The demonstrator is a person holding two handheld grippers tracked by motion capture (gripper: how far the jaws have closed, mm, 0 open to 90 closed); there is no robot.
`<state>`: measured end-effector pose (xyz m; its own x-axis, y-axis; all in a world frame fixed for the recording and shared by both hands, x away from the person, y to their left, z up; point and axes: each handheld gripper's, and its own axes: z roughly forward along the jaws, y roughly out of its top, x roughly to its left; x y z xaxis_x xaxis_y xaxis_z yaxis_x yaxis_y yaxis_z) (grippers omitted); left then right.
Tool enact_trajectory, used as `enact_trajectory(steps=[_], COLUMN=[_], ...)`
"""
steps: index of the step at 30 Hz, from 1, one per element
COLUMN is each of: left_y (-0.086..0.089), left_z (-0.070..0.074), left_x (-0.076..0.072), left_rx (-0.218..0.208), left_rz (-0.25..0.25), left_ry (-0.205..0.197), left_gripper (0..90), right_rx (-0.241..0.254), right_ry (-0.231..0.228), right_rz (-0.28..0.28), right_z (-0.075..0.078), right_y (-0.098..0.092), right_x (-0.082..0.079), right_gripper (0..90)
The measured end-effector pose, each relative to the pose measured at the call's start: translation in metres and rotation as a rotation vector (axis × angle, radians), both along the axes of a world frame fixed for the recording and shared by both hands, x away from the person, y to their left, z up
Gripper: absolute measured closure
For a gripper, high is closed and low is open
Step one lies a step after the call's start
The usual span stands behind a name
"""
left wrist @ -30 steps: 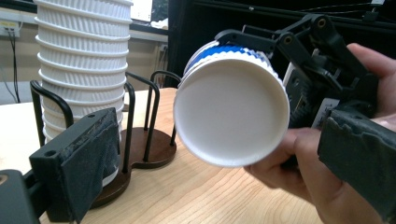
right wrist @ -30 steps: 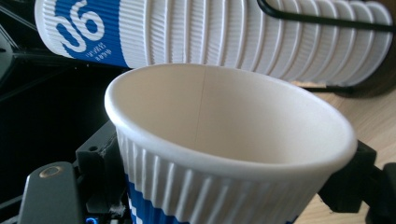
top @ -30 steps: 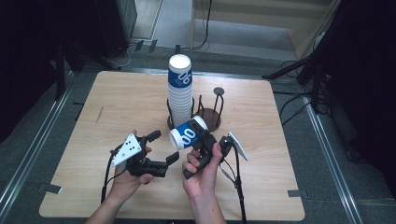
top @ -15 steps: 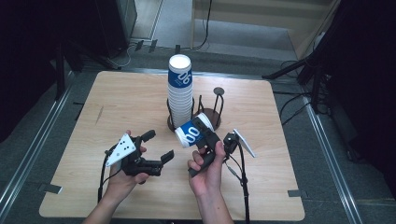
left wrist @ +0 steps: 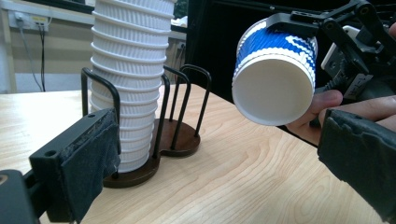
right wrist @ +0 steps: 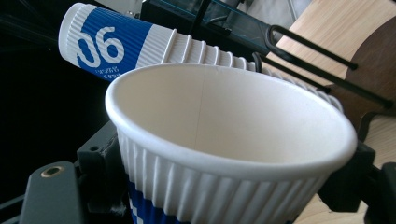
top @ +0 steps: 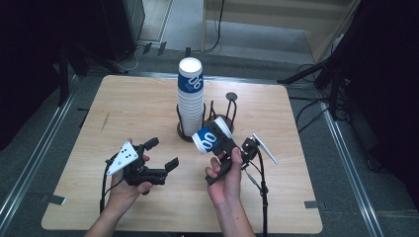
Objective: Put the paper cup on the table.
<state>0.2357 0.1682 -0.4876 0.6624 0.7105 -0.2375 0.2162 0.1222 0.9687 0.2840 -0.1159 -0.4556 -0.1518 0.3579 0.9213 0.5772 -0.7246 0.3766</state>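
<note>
A: High view. Where is the cup (top: 213, 138)?

B: It lies on its side in the right gripper (top: 223, 143), just in front of the rack (top: 217, 120), its base toward the left gripper (top: 162, 154). The jaws are clamped on its wall. The stack (top: 190, 98) stands upright in the rack's left half. The rack sits on the table (top: 128, 103).

A: And the left gripper?

B: It is near the rack's front left. Its jaws stand wide apart, with nothing between them.

A: Left gripper view?

B: The cup (left wrist: 274, 74) hangs to the right of the rack (left wrist: 177, 126), above the table (left wrist: 243, 177), its white base facing the camera. A black jaw lies along its upper wall. The stack (left wrist: 133, 79) fills the nearer rack ring. This gripper's own two pads stand at the frame's sides, spread, gripping nothing.

A: Right gripper view?

B: The cup (right wrist: 224, 154) sits between the jaws, its empty mouth toward the camera. The stack (right wrist: 140, 44) runs across behind it, and the rack wires (right wrist: 317, 51) lie to the right of that.
</note>
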Motion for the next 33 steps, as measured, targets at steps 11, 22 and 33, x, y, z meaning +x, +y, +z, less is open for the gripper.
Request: enact_trajectory(steps=[11,22,33], left_y=[0.012,0.036,0.058], left_z=[-0.004,-0.011,-0.024], left_x=[-0.001,-0.006,-0.012], left_rx=[0.001,0.006,0.025], left_rz=[0.033,0.097,0.153], left_ry=[0.006,0.032,0.064], left_gripper=[0.3,0.3,0.4], right_rx=[-0.068,-0.171,-0.292], right_ry=[-0.054,-0.096,-0.134], right_rz=[-0.038,-0.063,-0.091], right_z=[0.004,0.008,0.012], right_y=[-0.009,-0.016,-0.027], right_x=[-0.001,-0.001,0.000], right_gripper=[18.8,18.8,18.9])
